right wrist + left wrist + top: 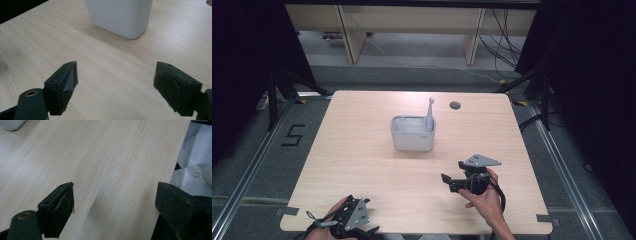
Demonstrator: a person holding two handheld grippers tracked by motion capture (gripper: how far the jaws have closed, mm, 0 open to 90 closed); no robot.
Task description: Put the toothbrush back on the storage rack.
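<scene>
A grey-white plastic caddy [412,134] stands upright near the middle of the wooden table [362,165], a little toward the far side. It is a rounded box with smooth plain walls, soft corners and an open top, and it narrows slightly toward its base. The inside seems to be split into a wide compartment on the left and a narrow one on the right. A pale grey toothbrush [430,114] stands in the narrow right compartment, leaning a touch and sticking up well above the rim. In the right gripper view the caddy [119,17] shows as a blank white wall, casting a soft shadow on the wood in front of it. The right gripper [452,177] hovers in front of the caddy and to its right, near but apart from it, its jaws spread wide with nothing between them. The left gripper [371,216] sits at the near edge of the table, well apart from the caddy, its jaws also wide and empty over bare wood.
</scene>
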